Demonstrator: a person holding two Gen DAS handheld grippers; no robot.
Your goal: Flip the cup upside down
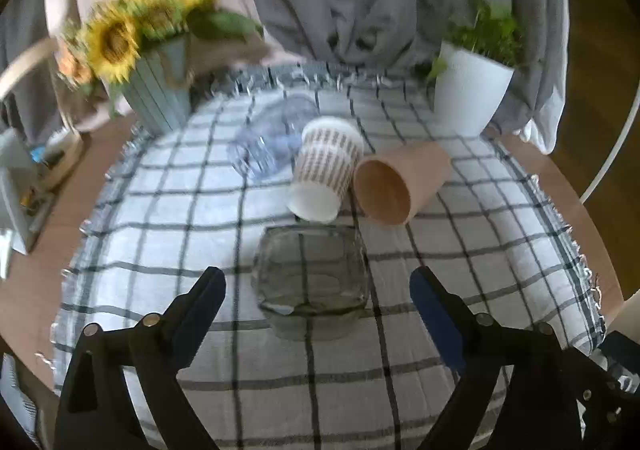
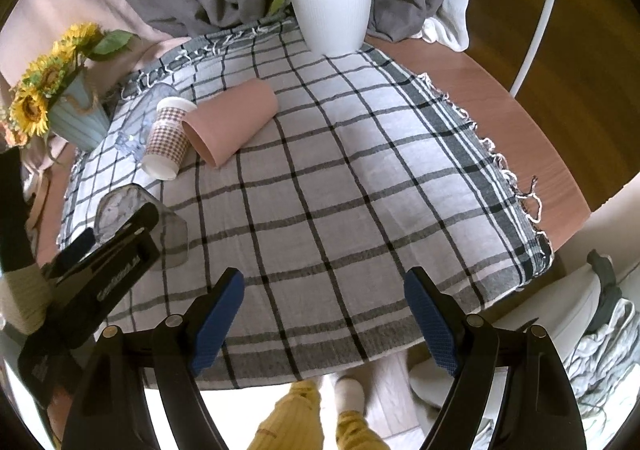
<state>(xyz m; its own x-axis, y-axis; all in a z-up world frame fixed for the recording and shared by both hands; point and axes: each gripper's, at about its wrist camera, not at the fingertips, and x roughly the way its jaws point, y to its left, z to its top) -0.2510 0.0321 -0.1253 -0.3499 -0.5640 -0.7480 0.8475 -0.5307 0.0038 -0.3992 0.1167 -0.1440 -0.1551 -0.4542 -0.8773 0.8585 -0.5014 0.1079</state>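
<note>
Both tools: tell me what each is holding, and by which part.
Nothing is held. The left tool is open, its fingers either side of the clear glass cup without touching it. The right tool is open over bare tablecloth.

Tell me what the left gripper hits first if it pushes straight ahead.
Likely the clear glass cup, lying between the open left gripper fingers; beyond it stands the patterned paper cup.

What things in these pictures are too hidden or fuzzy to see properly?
- Grey glass cup: in the right wrist view the left tool covers much of it.
- Clear blue cup: in the left wrist view the patterned cup hides part of it; see-through, so its outline is unclear.
- Sunflowers: blurred in the left wrist view.
- Clutter at the left edge: cut off, unidentifiable.
</note>
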